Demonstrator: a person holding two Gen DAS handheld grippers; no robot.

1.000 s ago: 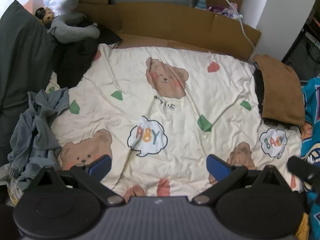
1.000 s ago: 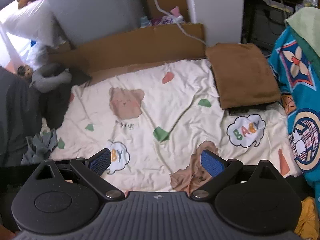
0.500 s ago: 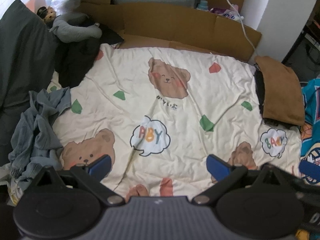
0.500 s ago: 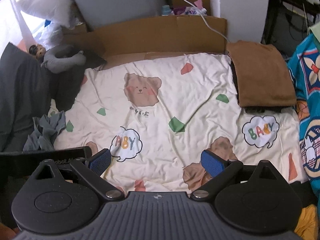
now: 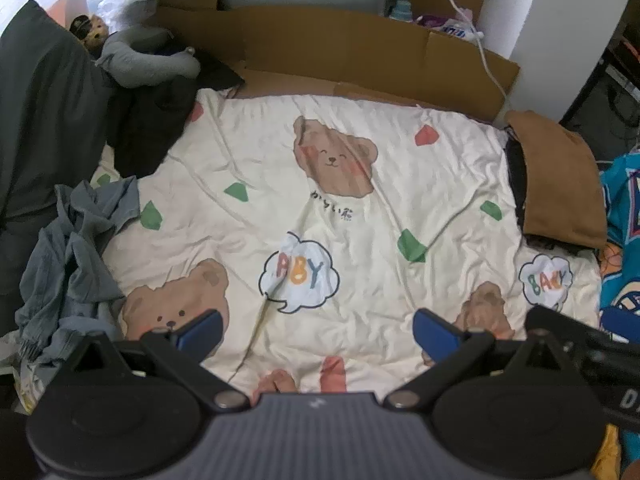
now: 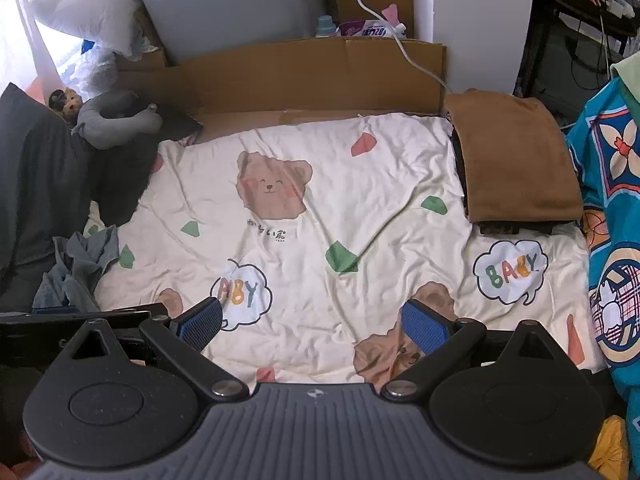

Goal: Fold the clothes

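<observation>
Both the left gripper point(image 5: 316, 330) and right gripper point(image 6: 316, 322) are held wide-fingered and empty above the bed's near edge. The crumpled grey garment point(image 5: 72, 256) is left at the bed's left edge, presumably next; a folded brown garment point(image 6: 516, 160) is stacked at the right edge.

bedspread point(image 5: 360, 152) middle open, grey clothes point(image 5: 72, 256) left, brown stack point(image 5: 560, 180) right

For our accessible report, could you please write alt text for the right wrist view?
Open tongs with blue pads hover over a cream bedsheet printed with bears and "BABY" clouds. A folded brown cloth lies at its right edge, crumpled grey clothes at its left, and cardboard stands behind.
</observation>
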